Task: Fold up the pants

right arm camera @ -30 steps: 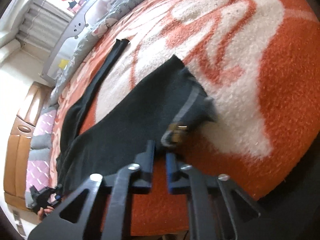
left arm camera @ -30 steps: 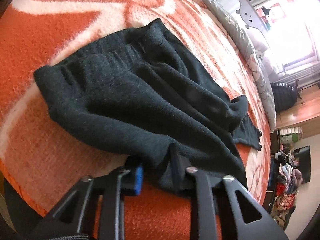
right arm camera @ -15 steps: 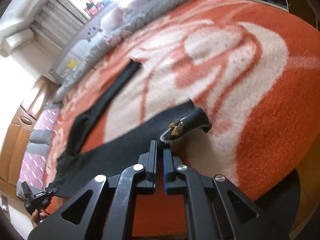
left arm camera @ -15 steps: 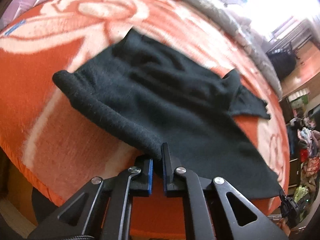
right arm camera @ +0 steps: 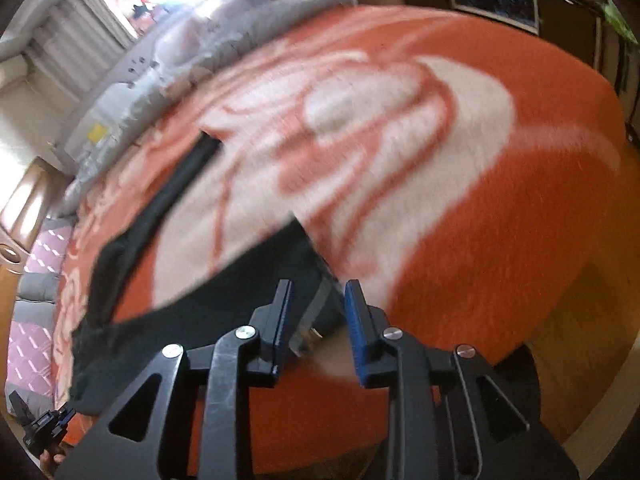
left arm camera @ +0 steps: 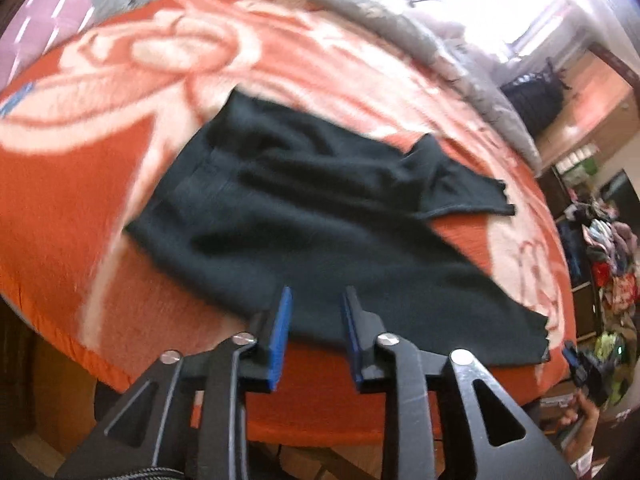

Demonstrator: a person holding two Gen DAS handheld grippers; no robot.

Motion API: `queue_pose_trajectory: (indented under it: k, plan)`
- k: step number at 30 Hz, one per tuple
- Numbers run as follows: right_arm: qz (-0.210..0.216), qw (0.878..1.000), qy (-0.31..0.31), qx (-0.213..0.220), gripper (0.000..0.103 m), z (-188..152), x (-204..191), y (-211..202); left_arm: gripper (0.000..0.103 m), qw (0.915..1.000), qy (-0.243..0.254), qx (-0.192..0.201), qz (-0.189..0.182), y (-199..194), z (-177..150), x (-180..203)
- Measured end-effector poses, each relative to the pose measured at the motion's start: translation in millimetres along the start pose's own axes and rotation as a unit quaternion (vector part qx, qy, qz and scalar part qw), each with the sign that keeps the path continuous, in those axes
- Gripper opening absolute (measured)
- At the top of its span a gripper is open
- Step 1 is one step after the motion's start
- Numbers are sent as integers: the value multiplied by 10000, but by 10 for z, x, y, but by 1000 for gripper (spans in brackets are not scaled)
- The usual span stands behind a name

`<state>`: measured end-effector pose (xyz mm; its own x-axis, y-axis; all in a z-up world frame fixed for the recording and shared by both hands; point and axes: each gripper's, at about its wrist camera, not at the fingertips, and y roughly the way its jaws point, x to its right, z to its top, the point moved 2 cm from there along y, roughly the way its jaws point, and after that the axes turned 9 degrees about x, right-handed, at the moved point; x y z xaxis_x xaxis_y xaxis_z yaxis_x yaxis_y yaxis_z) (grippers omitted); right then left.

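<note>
While both claws just spread, left claw (left arm camera: 316,312), right claw (right arm camera: 318,312), pants (left arm camera: 304,216) seemingly released below.

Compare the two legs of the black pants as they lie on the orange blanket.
The near leg lies broad and flat at the blanket's edge; the far leg shows as a narrow strip farther in. They splay apart, blanket showing between. Both are black and joined at the waist.
</note>
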<state>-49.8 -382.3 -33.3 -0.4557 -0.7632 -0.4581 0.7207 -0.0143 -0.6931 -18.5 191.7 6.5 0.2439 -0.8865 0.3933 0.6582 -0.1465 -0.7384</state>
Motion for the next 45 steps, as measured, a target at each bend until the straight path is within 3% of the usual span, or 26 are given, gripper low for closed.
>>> queue_pose_trajectory:
  k: [4,9,13,18,21,24,29,36,40,45]
  plan:
    - [494,9985,-11,-231,28,137,-366,269,41,9991,218,183,-328,29,270,349]
    - [1125,9914,-40,-669,28,233,-913,728,44,9965,778,126,-282,424,591,686]
    - [1279,9858,-389,-1012,28,333,-1326,1137,44,9920,1249,-184,51,990,830,810]
    - [1327,9799,-771,-1276,28,487,-1627,1531,45,9865,1523,-604,3,1528,1029,884]
    - [1251,9790,-892,-1343,35,613,-1703,1763,45,9842,1587,-774,-139,1746,1135,991]
    - [1216,9787,-991,-1326,42,752,-1749,1965,50,9821,1636,-847,-389,1917,1258,1169]
    - [1096,9789,-1174,-1259,43,1052,-1825,2332,64,9725,1988,-968,-733,2274,1484,1608]
    - [827,9785,-1599,-1005,43,1516,-1914,2898,65,9592,2236,-1493,-870,2938,1610,2092]
    - [829,9712,-1867,-1222,43,1550,-2003,3266,66,9517,2419,-1690,-847,3216,1596,2321]
    - [910,9699,-1764,-1411,43,1568,-2002,3557,65,9430,2574,-1974,-745,3538,1539,2531]
